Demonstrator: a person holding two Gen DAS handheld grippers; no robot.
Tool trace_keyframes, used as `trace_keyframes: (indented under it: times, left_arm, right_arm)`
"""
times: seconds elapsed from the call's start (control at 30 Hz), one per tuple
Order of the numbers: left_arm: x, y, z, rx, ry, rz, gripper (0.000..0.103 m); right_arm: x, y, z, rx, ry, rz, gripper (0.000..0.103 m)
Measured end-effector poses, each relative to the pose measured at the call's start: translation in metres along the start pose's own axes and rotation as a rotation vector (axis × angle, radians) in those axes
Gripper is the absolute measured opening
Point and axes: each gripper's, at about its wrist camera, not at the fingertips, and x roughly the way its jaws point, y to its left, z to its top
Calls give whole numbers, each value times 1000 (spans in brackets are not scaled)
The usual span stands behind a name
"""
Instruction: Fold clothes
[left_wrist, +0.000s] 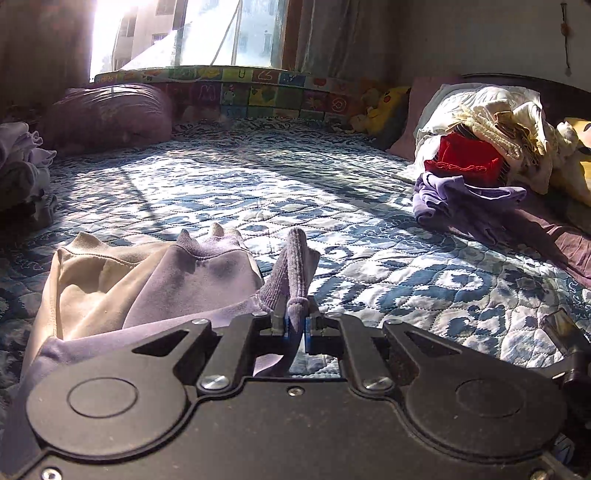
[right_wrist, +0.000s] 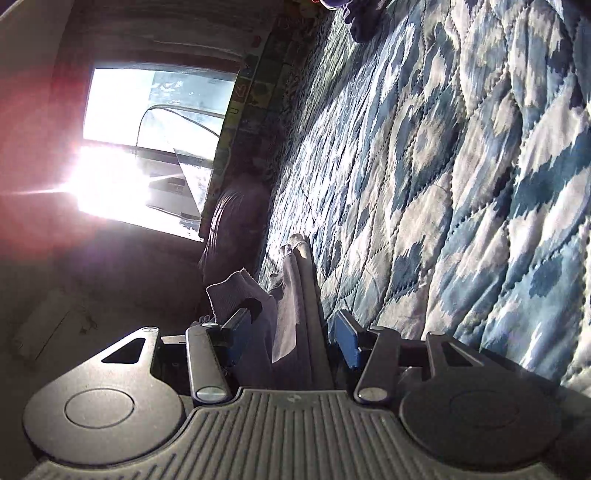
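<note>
A lavender garment (left_wrist: 155, 284) with a cream lining is held just above a blue-and-white quilted bedspread (left_wrist: 332, 192), caught at two points so it can be spread or doubled over. The left gripper (left_wrist: 295, 325) has its jaws pinched tight on a ribbed cuff of the garment, the rest of the cloth bunching to the left of the tool; holding by the cuff likely keeps a sleeve under control for the fold. The right gripper (right_wrist: 291, 332), rolled on its side so the bedspread (right_wrist: 461, 184) fills the right of its view, has its blue pads (right_wrist: 347, 345) standing apart with folded layers of the same cloth (right_wrist: 295, 314) hanging between them; the jaws look parted, the fabric lying loosely between rather than clamped. At the far right, a heap of unfolded laundry (left_wrist: 487, 147), red, purple and cream, waits near the pillow (left_wrist: 436, 110), while a small stack of clothes (left_wrist: 22, 166) sits at the left edge, seemingly already done.
</note>
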Motion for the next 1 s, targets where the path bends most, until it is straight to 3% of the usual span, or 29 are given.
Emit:
trace_keyframes:
  times: [0.07, 0.1, 0.13, 0.2, 0.33, 0.5, 0.63, 0.73, 0.77, 0.8, 0.87, 0.93, 1.0]
  left_arm:
    - [9, -19, -9, 92, 57, -8, 2]
    - [14, -24, -13, 130, 97, -26, 7]
    - [15, -23, -16, 133, 126, -75, 16]
    - [6, -16, -19, 113, 134, -160, 49]
    - [-39, 19, -12, 74, 68, -180, 48]
    - [-105, 99, -15, -18, -12, -39, 47]
    - [-134, 130, -37, -5, 36, 31, 48]
    - [-142, 130, -51, 72, 66, 58, 55]
    - [-142, 129, -55, 99, 77, 67, 57]
    - [-140, 126, -59, 128, 87, 78, 58]
    - [-133, 118, -70, 222, 109, 117, 58]
    - [-128, 114, -84, 335, 137, 150, 58]
    - [-124, 109, -92, 404, 144, 174, 58]
  right_arm:
    - [2, -7, 1, 22, -22, -34, 51]
    - [3, -11, 3, 38, -23, -41, 51]
    - [4, -15, 4, 60, -23, -38, 51]
    - [7, -14, 4, 47, -22, -37, 52]
    - [19, -3, 0, -44, 7, -81, 53]
    - [37, 15, -3, -148, 68, -147, 56]
    - [58, 37, -9, -284, 91, -197, 63]
    - [72, 46, -10, -317, 75, -202, 66]
    - [75, 48, -10, -326, 68, -201, 60]
    - [80, 49, -9, -329, 73, -200, 38]
    - [83, 47, -9, -332, 67, -191, 11]
    - [82, 51, -9, -356, 49, -164, 10]
    - [74, 66, -6, -395, 21, -86, 9]
